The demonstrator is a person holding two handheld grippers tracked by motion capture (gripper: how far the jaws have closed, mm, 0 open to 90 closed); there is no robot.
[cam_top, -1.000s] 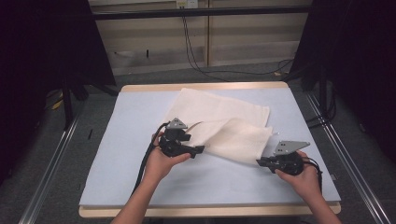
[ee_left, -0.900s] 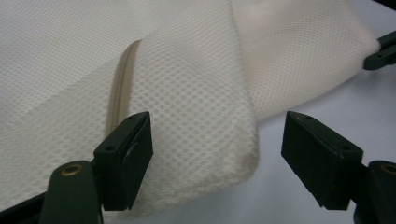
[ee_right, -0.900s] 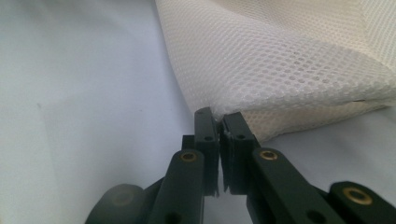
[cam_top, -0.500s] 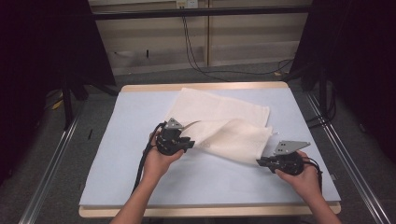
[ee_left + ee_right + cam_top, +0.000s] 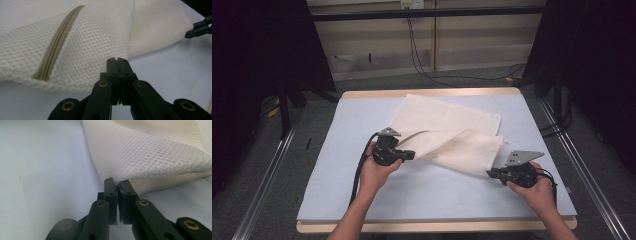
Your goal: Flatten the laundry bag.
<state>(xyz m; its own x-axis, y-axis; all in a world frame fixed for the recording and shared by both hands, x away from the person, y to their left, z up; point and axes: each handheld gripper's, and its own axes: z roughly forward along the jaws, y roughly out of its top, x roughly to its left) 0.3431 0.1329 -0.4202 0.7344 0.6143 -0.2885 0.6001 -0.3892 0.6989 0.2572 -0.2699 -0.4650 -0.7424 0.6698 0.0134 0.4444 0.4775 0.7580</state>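
Your left gripper [image 5: 408,155] has slid toward 3 o'clock, and its jaws have just closed on the near edge of the cream mesh laundry bag [image 5: 452,135]. The bag lies folded at the centre of the blue-grey table mat [image 5: 337,150], zipper [image 5: 58,42] facing up. At 4 o'clock your right gripper [image 5: 490,173] pinches the bag's corner, jaws clamped.

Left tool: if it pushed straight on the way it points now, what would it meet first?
The left tool is already at the cream mesh bag, jaws closed at its edge. Going on, it would press into that mesh, right of the beige zipper. Whether fabric is pinched is hard to tell.
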